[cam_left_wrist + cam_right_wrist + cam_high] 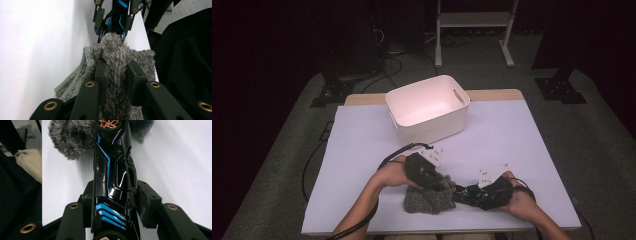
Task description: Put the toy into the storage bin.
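At the near edge of the white-covered table [362,150], the person is working a glossy black toy car with blue stripes and gold wheels [113,185] against a fuzzy grey knitted cloth [428,199]. The left gripper [117,80] has its jaws pinched together on a bunched fold of that cloth, holding it up off the table. The right gripper [117,215] is clamped across the car's body, and the car's front end pushes into the cloth from the right. In the left gripper view the car's nose [117,22] touches the top of the raised fold.

My guess is the step in hand is wiping or wrapping the car with the cloth. The next move calls for keeping the fold taut on the left while the right hand draws the car along it, without letting the car slip between the jaws.

Beyond them, in the middle of the table, stands a white plastic rectangular bin with a handle slot [428,108]; it looks empty inside, well apart from both hands.
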`<state>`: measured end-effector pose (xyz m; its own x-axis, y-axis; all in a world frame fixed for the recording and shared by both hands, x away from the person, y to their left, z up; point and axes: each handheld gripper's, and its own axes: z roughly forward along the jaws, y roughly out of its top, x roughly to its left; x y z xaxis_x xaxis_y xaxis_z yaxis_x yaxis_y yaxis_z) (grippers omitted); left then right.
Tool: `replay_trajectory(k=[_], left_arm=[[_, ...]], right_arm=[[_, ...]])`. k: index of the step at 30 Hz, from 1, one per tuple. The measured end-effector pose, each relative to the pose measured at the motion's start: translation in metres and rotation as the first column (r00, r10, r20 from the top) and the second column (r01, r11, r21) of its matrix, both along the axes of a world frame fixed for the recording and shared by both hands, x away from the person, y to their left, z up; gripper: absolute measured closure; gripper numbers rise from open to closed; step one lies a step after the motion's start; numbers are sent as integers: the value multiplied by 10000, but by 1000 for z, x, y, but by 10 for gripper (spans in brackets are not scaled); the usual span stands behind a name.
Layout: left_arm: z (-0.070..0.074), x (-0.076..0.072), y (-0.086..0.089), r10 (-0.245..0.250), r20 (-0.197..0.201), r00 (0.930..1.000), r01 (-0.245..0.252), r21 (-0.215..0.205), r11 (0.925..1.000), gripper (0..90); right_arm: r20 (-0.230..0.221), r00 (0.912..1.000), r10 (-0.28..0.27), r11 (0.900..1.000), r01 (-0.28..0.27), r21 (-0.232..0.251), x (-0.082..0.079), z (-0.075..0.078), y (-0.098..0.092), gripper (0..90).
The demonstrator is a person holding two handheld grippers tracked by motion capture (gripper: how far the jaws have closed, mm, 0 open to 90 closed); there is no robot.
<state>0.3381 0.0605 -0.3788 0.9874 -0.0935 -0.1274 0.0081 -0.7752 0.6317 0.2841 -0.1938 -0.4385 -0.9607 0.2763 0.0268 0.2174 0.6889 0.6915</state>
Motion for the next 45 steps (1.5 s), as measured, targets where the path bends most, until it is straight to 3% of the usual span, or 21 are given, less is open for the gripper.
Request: replay_trajectory(k=[4,11,15,19,22,24,28,31,34,40,43,45], left_arm=[[8,-2,19,292,108,9995,-293,21,9996,740],[19,-6,53,753,275,9968,-762,322,9966,740],[18,-7,73,1099,302,9935,-1111,418,9929,739],[10,-8,81,1302,283,9911,-1320,750,9884,739],[9,-8,83,1335,226,9908,-1347,598,9891,740],[9,-9,82,1339,310,9905,-1357,651,9886,740],[9,-9,81,1343,316,9904,-1362,705,9882,740],[10,-9,81,1337,316,9905,-1357,743,9880,739],[12,-8,79,1299,335,9910,-1319,653,9891,738],[22,-7,61,824,445,9956,-847,525,9950,734],[22,-8,39,331,473,9983,-361,633,9973,736],[19,-8,25,87,458,9989,-122,781,9969,736]], right_arm=[[100,9993,359,9993,-360,81,10,1,16,554],[171,9910,1328,9907,-1333,285,27,4,68,554],[40,9848,1737,9838,-1737,435,36,3,94,553],[-103,9814,1919,9810,-1915,327,40,-2,109,551],[-350,9826,1823,9822,-1803,516,41,-4,109,543],[-576,9823,1782,9826,-1745,633,41,-3,107,486],[-359,9878,1517,9877,-1502,423,32,-2,95,413],[-148,9937,1113,9925,-1104,526,27,0,77,418],[-242,9981,566,9949,-543,854,23,-1,57,431],[-215,9998,34,9943,-11,1065,19,-4,44,525],[-169,9994,304,9945,-286,1009,17,-5,47,687],[173,9992,355,9954,-369,881,14,-5,49,696]])
